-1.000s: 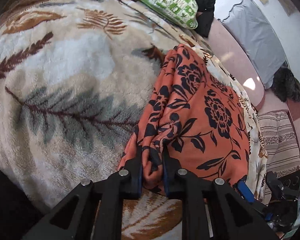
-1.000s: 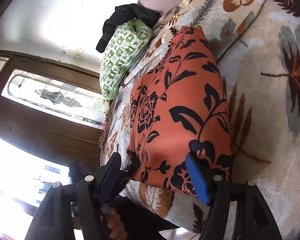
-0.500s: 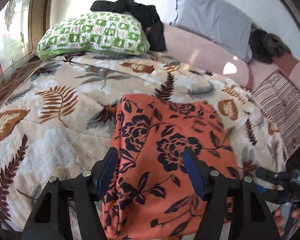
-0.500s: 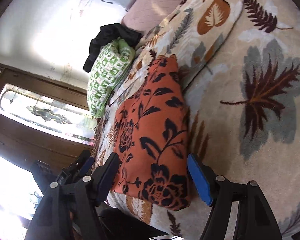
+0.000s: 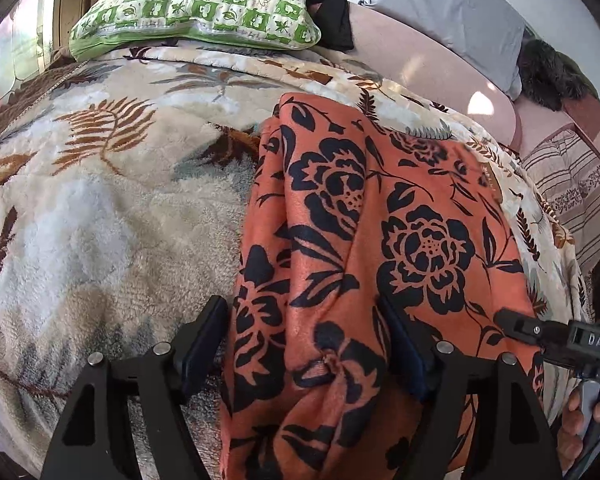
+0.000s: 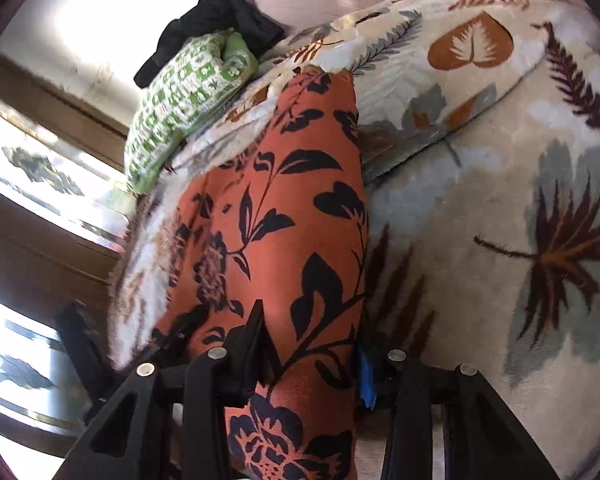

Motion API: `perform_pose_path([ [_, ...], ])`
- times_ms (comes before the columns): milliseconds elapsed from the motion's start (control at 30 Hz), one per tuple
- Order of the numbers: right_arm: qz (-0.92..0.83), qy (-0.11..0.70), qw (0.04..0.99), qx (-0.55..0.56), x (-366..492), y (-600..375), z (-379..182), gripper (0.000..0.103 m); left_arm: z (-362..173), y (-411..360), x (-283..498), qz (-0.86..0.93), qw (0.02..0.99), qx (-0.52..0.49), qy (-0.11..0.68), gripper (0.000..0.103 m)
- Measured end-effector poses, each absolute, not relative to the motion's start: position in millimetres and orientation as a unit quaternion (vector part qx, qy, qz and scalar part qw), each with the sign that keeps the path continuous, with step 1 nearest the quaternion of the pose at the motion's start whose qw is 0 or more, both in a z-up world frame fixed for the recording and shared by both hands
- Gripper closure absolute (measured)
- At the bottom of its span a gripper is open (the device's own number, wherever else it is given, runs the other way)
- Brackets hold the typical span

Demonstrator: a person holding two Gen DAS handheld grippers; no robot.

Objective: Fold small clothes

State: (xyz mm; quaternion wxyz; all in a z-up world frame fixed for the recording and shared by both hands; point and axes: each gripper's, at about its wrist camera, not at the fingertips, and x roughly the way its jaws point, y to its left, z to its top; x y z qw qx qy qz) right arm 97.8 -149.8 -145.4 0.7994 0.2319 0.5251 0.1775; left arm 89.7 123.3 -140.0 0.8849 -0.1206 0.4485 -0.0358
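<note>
Orange floral garment [image 5: 364, 248] lies partly folded on the leaf-print blanket [image 5: 100, 208]. Our left claw [image 5: 306, 344], just opening, straddles its near edge without pinching; our right claw [image 6: 308, 360], just closing, pinches a near fold, which we should keep flat.

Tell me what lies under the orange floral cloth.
The orange floral cloth lies on a cream leaf-print blanket, which shows all around it. Whatever is directly beneath the cloth is covered and cannot be seen.

A leaf-patterned blanket [image 5: 100, 216] is spread over the bed. A green checked pillow [image 5: 196, 8] is seen at its far edge, a black garment [image 5: 332, 12] bunched just behind it, a grey pillow [image 5: 452, 20] further right.
</note>
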Motion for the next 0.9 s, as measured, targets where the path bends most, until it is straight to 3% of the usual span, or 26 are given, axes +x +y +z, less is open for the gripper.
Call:
perform_pose_path([
  [67,0.183,0.530,0.773,0.298,102.7,-165.7,-148.9,0.056,-139.7,125.5,89.7,-0.039,0.884,-0.126,0.449,0.024],
  [167,0.183,0.487,0.807,0.278,102.6,-178.2,-110.9,0.044,-140.0,127.7,90.6,-0.040,0.882,-0.137,0.450,0.024],
  [233,0.178,0.456,0.820,0.295,113.2,-191.9,-98.3,0.018,-139.7,126.3,90.0,-0.038,0.883,-0.136,0.448,0.024],
  [267,0.173,0.458,0.814,0.314,124.7,-197.6,-101.2,0.016,-139.9,126.7,90.1,-0.038,0.883,-0.138,0.448,0.024],
  [367,0.195,0.505,0.754,0.371,168.6,-192.4,-133.3,0.016,-140.4,128.8,91.0,-0.042,0.880,-0.146,0.450,0.024],
  [400,0.210,0.532,0.733,0.369,179.5,-181.2,-146.8,0.030,-140.6,129.4,91.1,-0.042,0.880,-0.149,0.450,0.024],
  [433,0.200,0.547,0.734,0.348,184.9,-172.8,-153.2,0.058,-140.6,129.6,91.1,-0.041,0.879,-0.151,0.450,0.024],
  [533,0.187,0.520,0.795,0.249,175.9,-149.8,-120.5,0.068,-140.5,131.6,90.3,-0.042,0.878,-0.159,0.450,0.024],
  [633,0.167,0.525,0.814,0.187,175.3,-137.0,-122.5,0.065,-141.0,130.6,91.4,-0.042,0.877,-0.156,0.452,0.023],
  [733,0.161,0.529,0.782,0.289,177.5,-162.8,-141.0,0.044,-141.5,133.0,90.3,-0.047,0.877,-0.161,0.450,0.023],
  [900,0.171,0.475,0.781,0.368,184.7,-189.0,-128.5,0.030,-141.6,132.2,90.7,-0.043,0.877,-0.164,0.449,0.023],
])
